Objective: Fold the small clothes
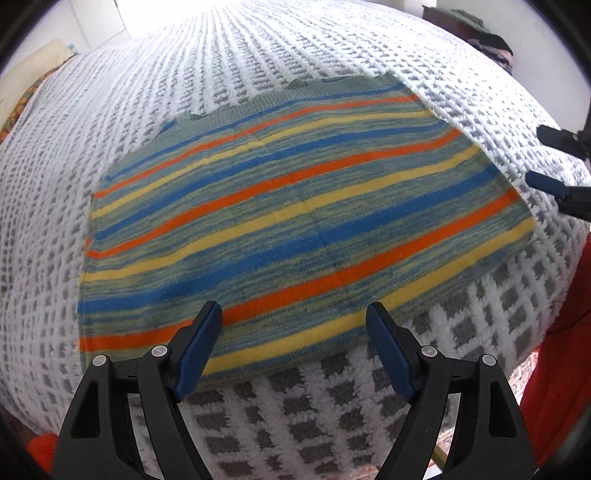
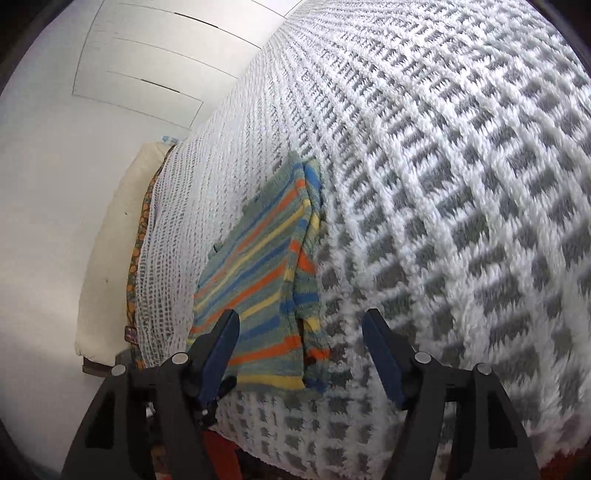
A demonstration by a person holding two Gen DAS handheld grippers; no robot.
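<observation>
Currently the striped knit sweater (image 1: pixel 295 218) lies flat on the white-and-grey checked bedspread (image 1: pixel 258 66), near the bed's front edge.

- State of fold: sleeves look already tucked in. The right wrist view shows a doubled layer along the sweater's (image 2: pixel 258 280) right edge, and the outline in the left view is a rough rectangle with the ribbed collar at the far side. So I'd call it partly folded: sides done, body not yet folded over.
- Left gripper (image 1: pixel 293 328): jaws spread wide, holding nothing, hovering over the near hem. Whether the fingertips touch the fabric, can't tell.
- Right gripper (image 2: pixel 301 332): also spread wide and empty, positioned at the sweater's right side, near corner between the fingers' line of sight. Seen too in the left view at the far right (image 1: pixel 550 162), just off the sweater's edge.
- Left to do, my estimate: grip the near hem, or both near corners, fold toward the collar once or twice, flatten.
- Background: pillow (image 2: pixel 122 236) at the far left of the bed, dark clothes pile (image 1: pixel 480 33) beyond the bed.
</observation>
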